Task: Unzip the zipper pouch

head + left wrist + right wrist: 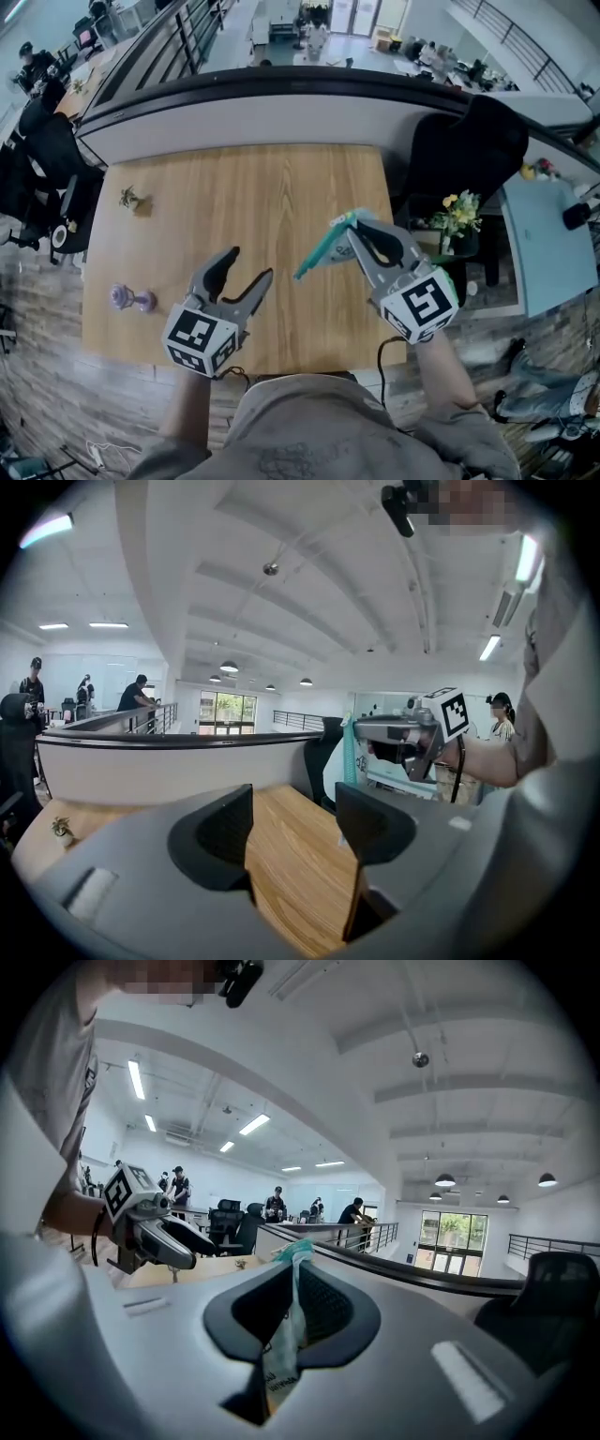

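The zipper pouch [323, 249], a thin teal one, hangs in the air over the table's [234, 187] right edge, pinched edge-on at its upper end by the right gripper [352, 225], whose jaws are pressed together on it. The left gripper [248, 265] is raised over the front edge with its jaws spread and nothing between them, just beside the pouch's lower end. A small purple object [127, 298] lies near the left edge.

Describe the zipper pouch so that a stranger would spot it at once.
Find the wooden table and its right side, where the right gripper is raised. Pinched in it is the zipper pouch: flat, pale, teal-edged, and the only item held in the air; the purple object and the green object lie on the table's left.
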`<state>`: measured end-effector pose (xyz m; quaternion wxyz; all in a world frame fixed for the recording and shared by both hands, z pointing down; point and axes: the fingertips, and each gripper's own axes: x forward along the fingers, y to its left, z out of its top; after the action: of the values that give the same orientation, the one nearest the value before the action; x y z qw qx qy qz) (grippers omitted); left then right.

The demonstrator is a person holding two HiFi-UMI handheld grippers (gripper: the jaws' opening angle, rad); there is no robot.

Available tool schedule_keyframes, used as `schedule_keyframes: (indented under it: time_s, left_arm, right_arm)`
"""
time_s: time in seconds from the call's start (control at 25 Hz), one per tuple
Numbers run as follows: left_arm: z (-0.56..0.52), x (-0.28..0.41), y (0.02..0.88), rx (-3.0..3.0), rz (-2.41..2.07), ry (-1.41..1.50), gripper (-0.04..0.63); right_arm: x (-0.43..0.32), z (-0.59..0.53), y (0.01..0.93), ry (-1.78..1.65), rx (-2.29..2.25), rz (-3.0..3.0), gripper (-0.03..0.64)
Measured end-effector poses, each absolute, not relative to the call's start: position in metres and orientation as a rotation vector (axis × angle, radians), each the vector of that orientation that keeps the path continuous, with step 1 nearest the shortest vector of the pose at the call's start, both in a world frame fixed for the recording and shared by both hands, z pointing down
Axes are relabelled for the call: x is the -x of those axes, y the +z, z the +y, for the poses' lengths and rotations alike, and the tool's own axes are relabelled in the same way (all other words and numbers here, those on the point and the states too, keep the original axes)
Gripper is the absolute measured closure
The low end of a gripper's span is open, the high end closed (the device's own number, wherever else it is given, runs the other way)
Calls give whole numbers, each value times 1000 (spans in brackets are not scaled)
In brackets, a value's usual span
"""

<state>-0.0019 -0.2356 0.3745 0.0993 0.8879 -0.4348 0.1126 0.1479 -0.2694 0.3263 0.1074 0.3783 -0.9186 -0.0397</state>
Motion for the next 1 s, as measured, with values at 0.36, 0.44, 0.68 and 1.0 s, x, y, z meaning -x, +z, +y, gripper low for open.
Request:
schedule_keyframes:
  time_s: [0.36,0.44,0.68,1.0]
  left_arm:
    - [-197,11,368,-2614,-1270,311,321]
    - [-191,3,366,-2645,-1182,285,322]
    - [-182,-31,343,-2741,-858,176,351]
    - [-171,-72,323,-2905,-589,294,373]
  right_arm:
    - [-146,-213,327,-49,-1087,-2730,589]
    - [-145,-206,330,-44,-1055,-2732,589]
    - [-139,-190,323,-32,-964,-2760,589]
    - [-132,-177,321,-145,-884,-2695,589]
